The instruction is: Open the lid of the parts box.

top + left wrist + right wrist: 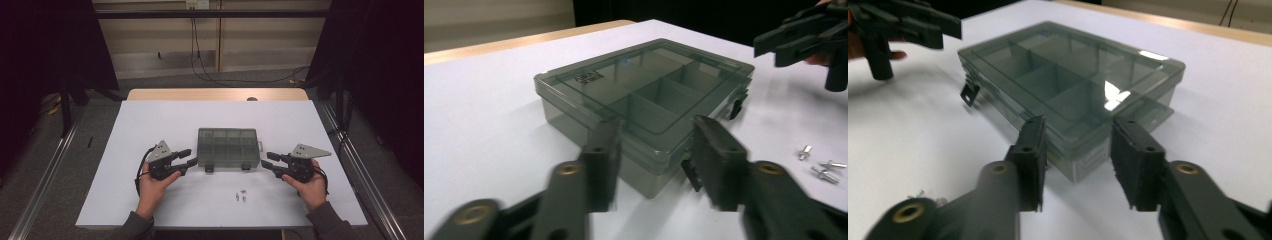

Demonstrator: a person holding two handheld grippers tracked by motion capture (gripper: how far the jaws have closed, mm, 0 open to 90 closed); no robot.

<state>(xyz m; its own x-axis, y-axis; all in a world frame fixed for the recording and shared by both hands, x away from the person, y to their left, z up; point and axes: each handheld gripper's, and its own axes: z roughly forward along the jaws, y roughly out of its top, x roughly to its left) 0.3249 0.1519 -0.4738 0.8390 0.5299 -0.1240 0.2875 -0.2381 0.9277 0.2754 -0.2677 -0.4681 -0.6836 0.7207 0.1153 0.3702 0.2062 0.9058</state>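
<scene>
The left hand-held gripper (187, 156) sat at the box's (228, 147) nine o'clock, jaws part-open, holding nothing. The closed box lay mid-desk (150, 120), screws (240, 195) at its six o'clock. The right hand-held gripper (269, 163) waited at three o'clock, equally empty. Approach stage, I'd say; next, unclip those front latches.

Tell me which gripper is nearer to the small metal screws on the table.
Right, by a small margin. The right gripper sits up and to the right of the screws, beside the compartment box; the left gripper sits a bit farther off, up and to their left.
</scene>
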